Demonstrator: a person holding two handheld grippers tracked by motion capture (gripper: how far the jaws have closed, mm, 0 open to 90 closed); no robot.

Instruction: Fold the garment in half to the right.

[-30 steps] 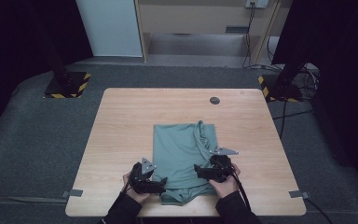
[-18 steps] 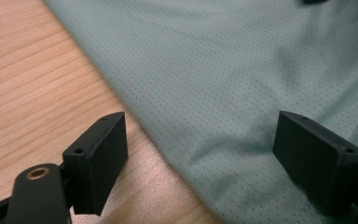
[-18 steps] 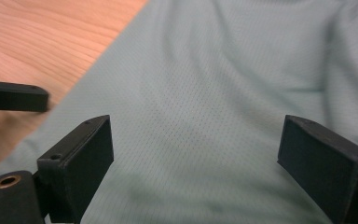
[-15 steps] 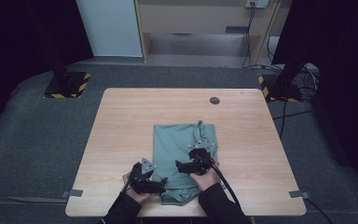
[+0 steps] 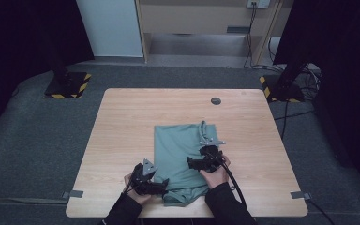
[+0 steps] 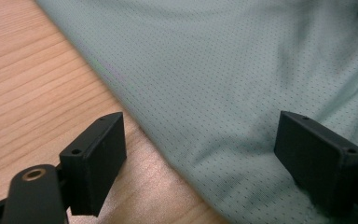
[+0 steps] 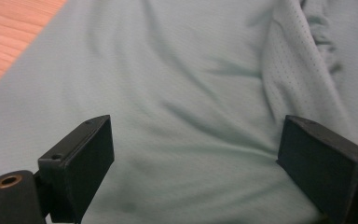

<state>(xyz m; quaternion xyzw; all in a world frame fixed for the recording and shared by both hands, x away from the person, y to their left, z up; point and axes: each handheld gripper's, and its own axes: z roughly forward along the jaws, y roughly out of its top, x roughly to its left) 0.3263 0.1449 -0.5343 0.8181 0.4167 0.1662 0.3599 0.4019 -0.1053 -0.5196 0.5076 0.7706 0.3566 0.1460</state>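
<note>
A folded grey-green garment (image 5: 176, 150) lies on the wooden table (image 5: 122, 122), near its front edge. My left gripper (image 5: 163, 183) rests at the garment's front left corner, open, its jaws straddling the cloth's left edge (image 6: 135, 116). My right gripper (image 5: 191, 162) hovers over the garment's right half, pointing left, open with nothing between its jaws. In the right gripper view the wrinkled cloth (image 7: 186, 93) spreads right under the jaws, with a doubled layer (image 7: 303, 70) at the right.
A small dark round disc (image 5: 215, 101) sits on the table's far side. Black stand bases with yellow-striped feet (image 5: 65, 84) and cables (image 5: 290, 84) lie on the grey floor beyond the table. Bare wood extends left, right and behind the garment.
My right gripper has moved left from the garment's right edge to over its right half, and the raised cloth there now lies flatter. The left gripper has stayed put.
</note>
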